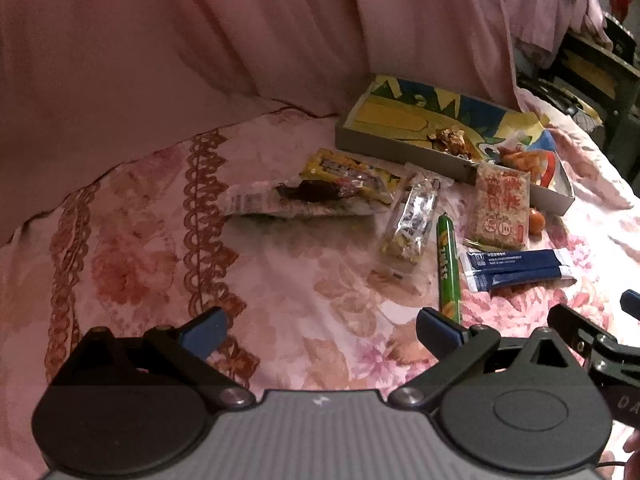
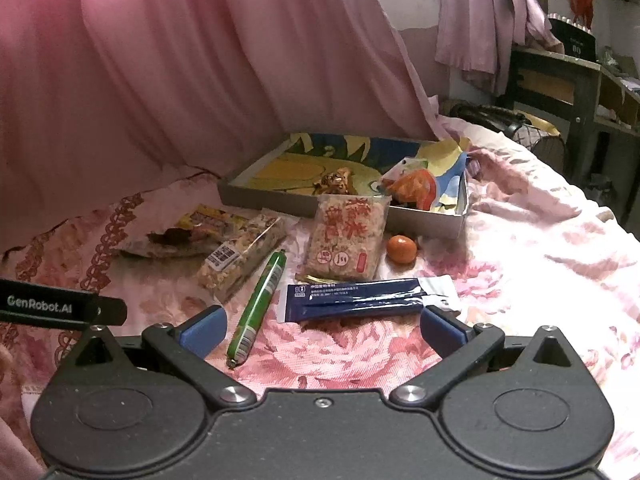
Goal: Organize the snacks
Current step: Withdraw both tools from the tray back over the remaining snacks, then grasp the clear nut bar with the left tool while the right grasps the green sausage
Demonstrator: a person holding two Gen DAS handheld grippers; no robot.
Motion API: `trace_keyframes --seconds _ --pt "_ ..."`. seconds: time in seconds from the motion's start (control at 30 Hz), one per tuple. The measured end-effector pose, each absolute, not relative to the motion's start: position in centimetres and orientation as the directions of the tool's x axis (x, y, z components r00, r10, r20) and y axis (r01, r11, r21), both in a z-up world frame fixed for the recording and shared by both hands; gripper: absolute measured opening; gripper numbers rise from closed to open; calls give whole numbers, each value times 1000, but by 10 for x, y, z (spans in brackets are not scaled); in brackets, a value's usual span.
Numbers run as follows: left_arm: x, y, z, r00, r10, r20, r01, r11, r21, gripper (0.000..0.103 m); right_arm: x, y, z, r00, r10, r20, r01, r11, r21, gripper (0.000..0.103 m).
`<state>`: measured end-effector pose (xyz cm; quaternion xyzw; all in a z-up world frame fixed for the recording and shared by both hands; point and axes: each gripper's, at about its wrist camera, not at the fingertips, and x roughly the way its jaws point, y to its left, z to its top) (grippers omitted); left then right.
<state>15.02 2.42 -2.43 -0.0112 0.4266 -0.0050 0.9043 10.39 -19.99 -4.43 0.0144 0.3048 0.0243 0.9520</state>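
Note:
Snacks lie on a pink floral bedspread in front of a shallow cardboard box [image 2: 256, 196] [image 1: 384, 146]. A green sausage stick [image 2: 260, 300] [image 1: 449, 268], dark blue sachets [image 2: 360, 300] [image 1: 516, 270], a rice cracker pack [image 2: 346, 236] [image 1: 502, 210], a small orange [image 2: 401, 249], a nut bar pack [image 2: 240, 260] [image 1: 412, 220] and a yellow wrapper [image 1: 348, 176] lie loose. The box holds a brown wrapped snack [image 2: 334, 182] and an orange bag [image 2: 416, 186]. My left gripper [image 1: 320, 330] is open and empty. My right gripper [image 2: 323, 326] is open, empty, just short of the sachets.
A pink curtain [image 2: 200, 60] hangs behind the bed. Dark wooden shelves [image 2: 560, 80] stand at the far right. The right gripper's side shows at the right edge of the left wrist view [image 1: 592, 336].

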Motion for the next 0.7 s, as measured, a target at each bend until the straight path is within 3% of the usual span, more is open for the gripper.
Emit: trace_keyframes --seconds 0.47,0.7 --pt "214 23 -31 675 -112 -729 122 992 -39 103 128 -173 -66 793 91 -602 -130 991 -22 102" --pt "231 7 -40 730 -144 -668 213 977 21 103 140 -168 -76 789 75 -610 -116 993 -28 102"
